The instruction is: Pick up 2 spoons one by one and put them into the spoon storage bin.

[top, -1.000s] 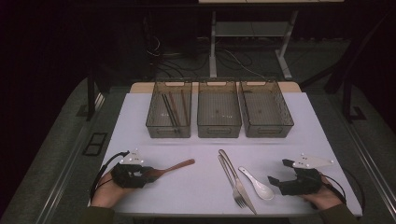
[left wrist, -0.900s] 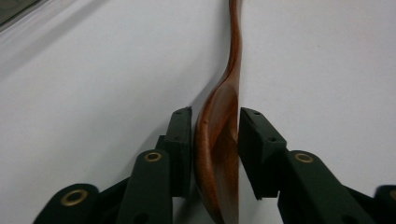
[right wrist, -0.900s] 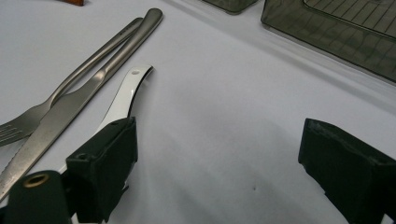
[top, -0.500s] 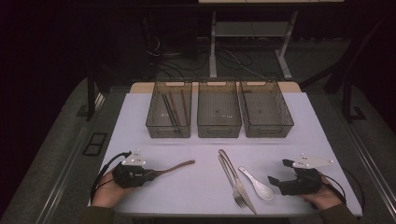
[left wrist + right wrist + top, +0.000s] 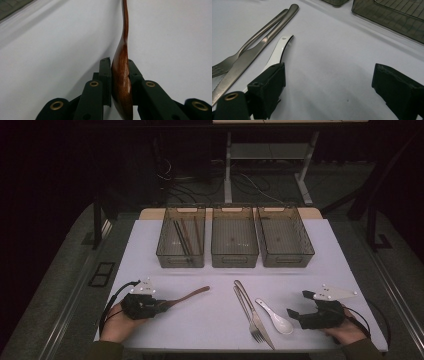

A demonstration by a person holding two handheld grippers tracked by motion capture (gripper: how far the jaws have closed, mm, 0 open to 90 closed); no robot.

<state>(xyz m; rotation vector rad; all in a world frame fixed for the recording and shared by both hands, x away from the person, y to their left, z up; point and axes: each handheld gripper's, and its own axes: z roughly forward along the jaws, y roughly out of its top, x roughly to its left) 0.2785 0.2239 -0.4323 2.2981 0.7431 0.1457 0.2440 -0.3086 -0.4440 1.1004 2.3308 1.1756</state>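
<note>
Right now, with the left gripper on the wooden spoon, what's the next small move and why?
Probably lift it straight up. The left gripper has just closed on the wooden spoon, both pads against its bowl, handle lying on the table. The trays sit farther back, so it must clear the surface first.

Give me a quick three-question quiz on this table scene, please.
1. True or false: the left tongs are shut on the wooden spoon.
2. How many bins stand at the table's far side?
3. Which lies nearest the right tongs? A fork, B knife, C white spoon.

Key: 1 true; 2 three; 3 C.
</note>
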